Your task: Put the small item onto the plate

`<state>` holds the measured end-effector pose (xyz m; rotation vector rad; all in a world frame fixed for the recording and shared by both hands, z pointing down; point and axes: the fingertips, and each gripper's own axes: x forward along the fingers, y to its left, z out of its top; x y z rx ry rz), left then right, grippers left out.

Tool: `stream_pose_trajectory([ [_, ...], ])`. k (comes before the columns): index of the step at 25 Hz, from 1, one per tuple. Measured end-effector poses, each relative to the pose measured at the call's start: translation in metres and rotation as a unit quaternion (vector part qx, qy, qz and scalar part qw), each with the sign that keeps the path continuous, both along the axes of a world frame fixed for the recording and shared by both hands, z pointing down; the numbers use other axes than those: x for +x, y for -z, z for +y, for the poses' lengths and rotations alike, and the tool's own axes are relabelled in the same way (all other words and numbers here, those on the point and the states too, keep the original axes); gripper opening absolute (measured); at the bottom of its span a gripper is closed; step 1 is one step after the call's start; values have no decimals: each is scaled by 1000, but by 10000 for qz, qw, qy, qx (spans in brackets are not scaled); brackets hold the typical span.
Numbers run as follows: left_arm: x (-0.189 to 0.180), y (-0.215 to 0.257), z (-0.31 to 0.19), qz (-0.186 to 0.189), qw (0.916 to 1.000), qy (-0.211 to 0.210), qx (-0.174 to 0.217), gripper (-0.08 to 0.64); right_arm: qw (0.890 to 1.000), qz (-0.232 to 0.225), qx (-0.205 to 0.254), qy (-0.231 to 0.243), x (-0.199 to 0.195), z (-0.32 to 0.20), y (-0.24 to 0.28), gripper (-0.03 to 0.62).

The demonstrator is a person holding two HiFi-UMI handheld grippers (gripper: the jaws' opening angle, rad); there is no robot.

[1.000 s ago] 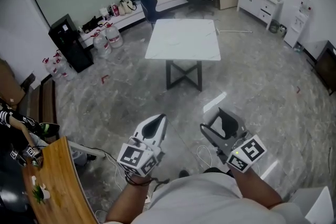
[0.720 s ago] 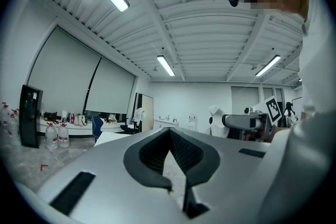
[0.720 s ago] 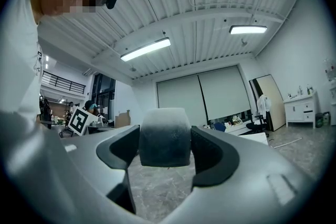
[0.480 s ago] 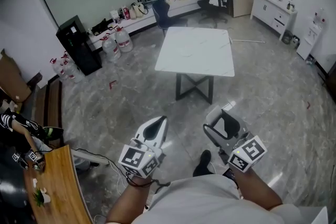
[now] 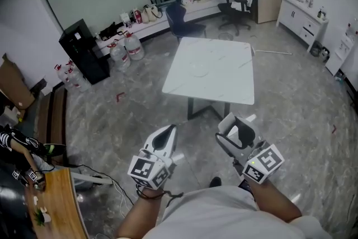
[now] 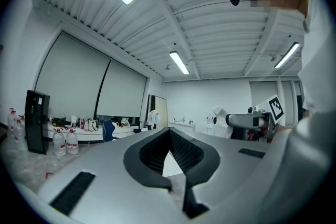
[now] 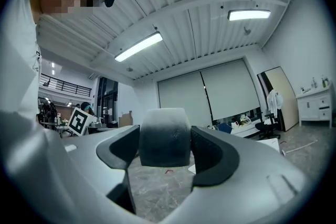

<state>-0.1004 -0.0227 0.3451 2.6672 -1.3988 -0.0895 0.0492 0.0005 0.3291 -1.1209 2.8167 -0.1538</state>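
- Head view was taken up along its lower edge by the person's arms, with both grippers raised side by side over the grey floor [image 5: 112, 120].
- The left gripper [image 5: 169, 131] was seen with its fingers [image 6: 147, 153] clenched. The tips were pressed together and nothing was caught between them. Only a narrow slit was left lower down, through which a pale surface could be seen.
- The right gripper [image 5: 235, 126] was seen with its fingers [image 7: 216, 157] grasping the item [image 7: 164, 136], a pale grey block with rounded corners. It was wedged upright between the dark pads, its top raised above them.
- The item was thus carried in the air, well apart from the white counter [image 5: 224, 78] that stood ahead in the middle of the room.
- Faint marks were seen on the counter's top, but what they were could not be told.
- Beyond the counter, a dark chair [image 5: 182, 19] was placed by the window wall. Water bottles [image 5: 127, 48] and a black cabinet [image 5: 84, 56] were lined up further left.
- A white cabinet [image 5: 305, 19] was set against the right wall.
- A wooden board [image 5: 61, 207] was seen at the lower left corner.
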Motion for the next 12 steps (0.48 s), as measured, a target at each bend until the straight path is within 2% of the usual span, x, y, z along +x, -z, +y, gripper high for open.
stream_pose_trajectory([
  [5,24,1,-61,76,9998,151,75,6,9996,96,66,247,21,-62,2,296],
  [12,27,-16,-126,72,9998,188,-82,6,9994,125,-35,307,21,-130,-10,296],
])
